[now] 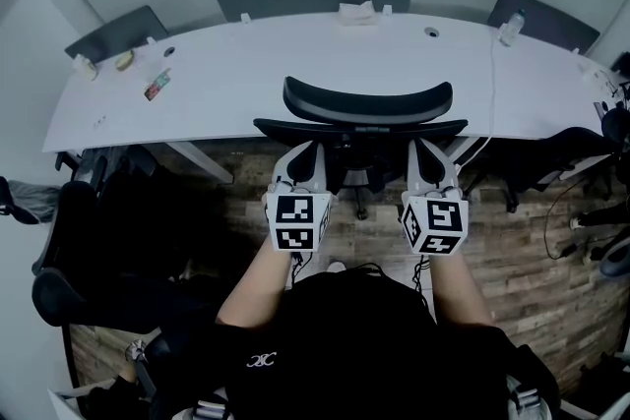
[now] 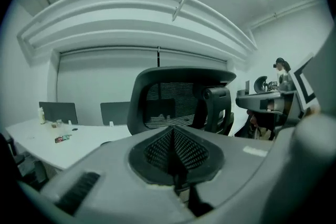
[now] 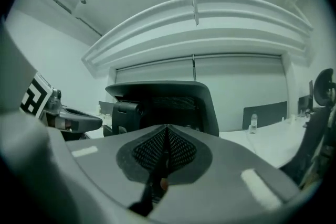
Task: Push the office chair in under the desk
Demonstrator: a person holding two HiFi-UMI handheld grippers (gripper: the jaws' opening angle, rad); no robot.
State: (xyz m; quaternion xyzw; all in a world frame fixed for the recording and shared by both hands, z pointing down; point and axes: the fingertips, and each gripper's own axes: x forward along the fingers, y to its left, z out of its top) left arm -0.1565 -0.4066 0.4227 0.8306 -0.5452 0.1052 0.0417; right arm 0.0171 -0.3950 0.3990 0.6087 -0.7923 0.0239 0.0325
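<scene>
Head view puts the office chair (image 1: 367, 100) straight ahead of us at the surface's (image 1: 197, 84) near edge; our left gripper (image 1: 303, 152) and right gripper (image 1: 425, 152), fingers clenched on nothing, sit equally near, behind its back.

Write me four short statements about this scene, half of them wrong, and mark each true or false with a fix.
1. The left claw and the right claw are both shut, with nothing between their jaws. True.
2. The office chair stands at the white desk, its back toward the person. True.
3. A bottle stands at the desk's left end. False: the bottle stands near the right end, by the far edge.
4. The left claw grips the chair's headrest. False: it is shut on nothing and sits below the headrest, near the backrest.
</scene>
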